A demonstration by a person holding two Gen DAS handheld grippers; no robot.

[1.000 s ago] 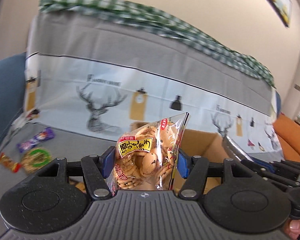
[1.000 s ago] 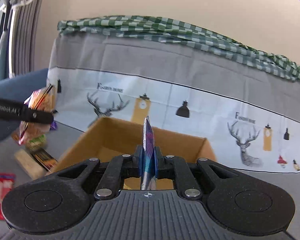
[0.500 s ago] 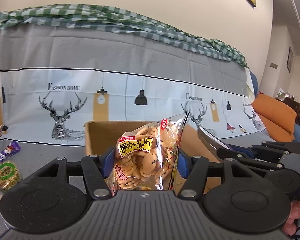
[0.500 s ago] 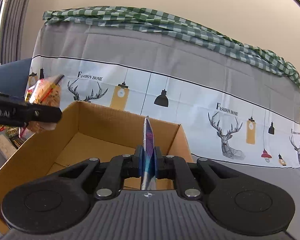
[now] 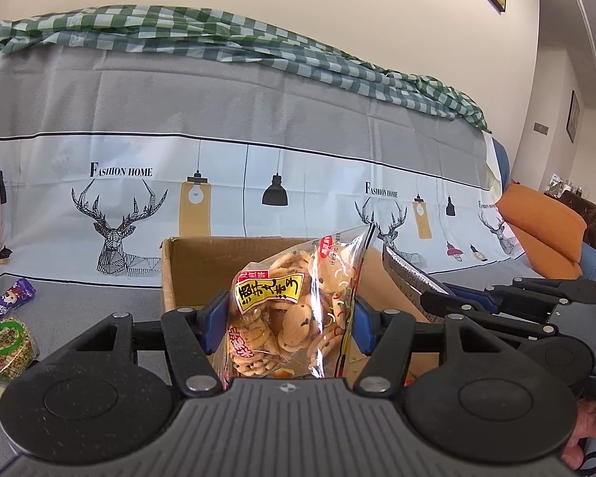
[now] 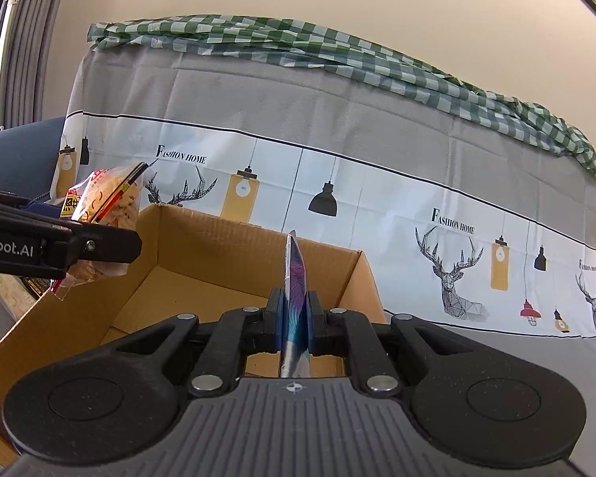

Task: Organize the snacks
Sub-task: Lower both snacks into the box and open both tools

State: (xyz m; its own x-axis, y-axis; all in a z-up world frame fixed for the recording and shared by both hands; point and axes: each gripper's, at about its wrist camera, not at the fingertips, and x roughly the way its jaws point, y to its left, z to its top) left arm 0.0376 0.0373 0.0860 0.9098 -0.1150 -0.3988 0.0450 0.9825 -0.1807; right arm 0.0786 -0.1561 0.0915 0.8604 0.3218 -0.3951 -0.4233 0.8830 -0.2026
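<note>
Crinkly cookie bag (clear plastic) — corrugated box

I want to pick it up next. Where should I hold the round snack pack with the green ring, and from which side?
The round snack pack lies flat on the gray cover, a purple packet close behind. Probably best from above, fingers across its rounded edges, since its broad face points up.

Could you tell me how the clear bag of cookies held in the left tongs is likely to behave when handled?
The cookie bag looks thin and crinkly, so probably floppy and light. Its cookies seem brittle; the left tongs might crack them if squeezed harder.
</note>
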